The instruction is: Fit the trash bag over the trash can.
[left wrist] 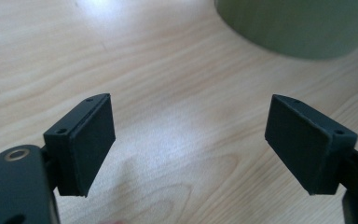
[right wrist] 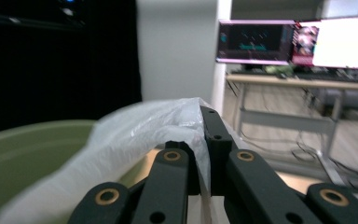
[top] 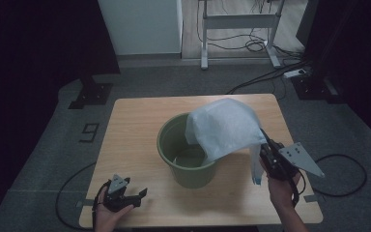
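A green bucket (top: 186,162) stands in the middle of the wooden table (top: 135,121). A white plastic bag (top: 224,126) is lifted over its right rim and drapes partly across the opening. My right gripper (top: 265,140) is shut on the bag's edge at the bucket's right side; in the right gripper view the film (right wrist: 135,135) is pinched between the closed jaws of my right gripper (right wrist: 207,149), with the bucket rim (right wrist: 23,149) at left. My left gripper (top: 142,193) rests low at the table's front left, open and empty. In the left gripper view its pads (left wrist: 91,142) stand wide apart above bare wood, the bucket wall (left wrist: 303,25) ahead.
The table stands on grey carpet. A desk frame (top: 239,29) with cables lies beyond the far edge, and a dark stand base (top: 91,94) at the back left. A desk with monitors (right wrist: 298,42) shows in the right gripper view.
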A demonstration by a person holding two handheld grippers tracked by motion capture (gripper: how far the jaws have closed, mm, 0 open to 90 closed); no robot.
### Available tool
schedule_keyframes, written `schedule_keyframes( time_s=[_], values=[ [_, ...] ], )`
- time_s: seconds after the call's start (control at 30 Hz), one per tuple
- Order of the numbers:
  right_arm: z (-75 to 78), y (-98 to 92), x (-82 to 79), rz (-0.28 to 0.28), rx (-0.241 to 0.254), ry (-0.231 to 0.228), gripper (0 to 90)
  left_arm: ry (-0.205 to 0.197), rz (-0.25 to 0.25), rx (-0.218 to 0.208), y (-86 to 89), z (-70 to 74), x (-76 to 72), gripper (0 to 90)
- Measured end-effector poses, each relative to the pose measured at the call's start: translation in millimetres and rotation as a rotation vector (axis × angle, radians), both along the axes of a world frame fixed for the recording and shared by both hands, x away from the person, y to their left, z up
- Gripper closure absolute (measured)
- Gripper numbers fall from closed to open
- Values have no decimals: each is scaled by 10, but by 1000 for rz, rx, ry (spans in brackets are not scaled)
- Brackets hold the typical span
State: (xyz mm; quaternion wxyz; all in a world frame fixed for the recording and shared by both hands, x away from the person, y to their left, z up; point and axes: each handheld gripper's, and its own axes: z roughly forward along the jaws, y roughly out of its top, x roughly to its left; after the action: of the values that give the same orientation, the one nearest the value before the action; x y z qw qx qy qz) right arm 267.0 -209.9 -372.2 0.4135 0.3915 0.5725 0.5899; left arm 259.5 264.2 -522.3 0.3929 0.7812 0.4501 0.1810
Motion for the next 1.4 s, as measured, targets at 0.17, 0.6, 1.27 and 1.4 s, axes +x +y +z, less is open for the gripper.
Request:
schedule_keyframes(
  time_s=[0.17,0.6,1.27,1.4],
  values=[
    [260,256,37,84,-19,-36,875,-27,12,-44,-14,124,-36,170],
    [154,543,170,201,-61,52,873,-147,49,-109,-93,665,-249,211],
    [160,966,268,296,-130,147,865,-251,-53,-178,-665,1274,-241,226],
    [198,1057,272,317,-143,145,865,-261,-65,-175,-696,1312,-241,227]
  ],
)
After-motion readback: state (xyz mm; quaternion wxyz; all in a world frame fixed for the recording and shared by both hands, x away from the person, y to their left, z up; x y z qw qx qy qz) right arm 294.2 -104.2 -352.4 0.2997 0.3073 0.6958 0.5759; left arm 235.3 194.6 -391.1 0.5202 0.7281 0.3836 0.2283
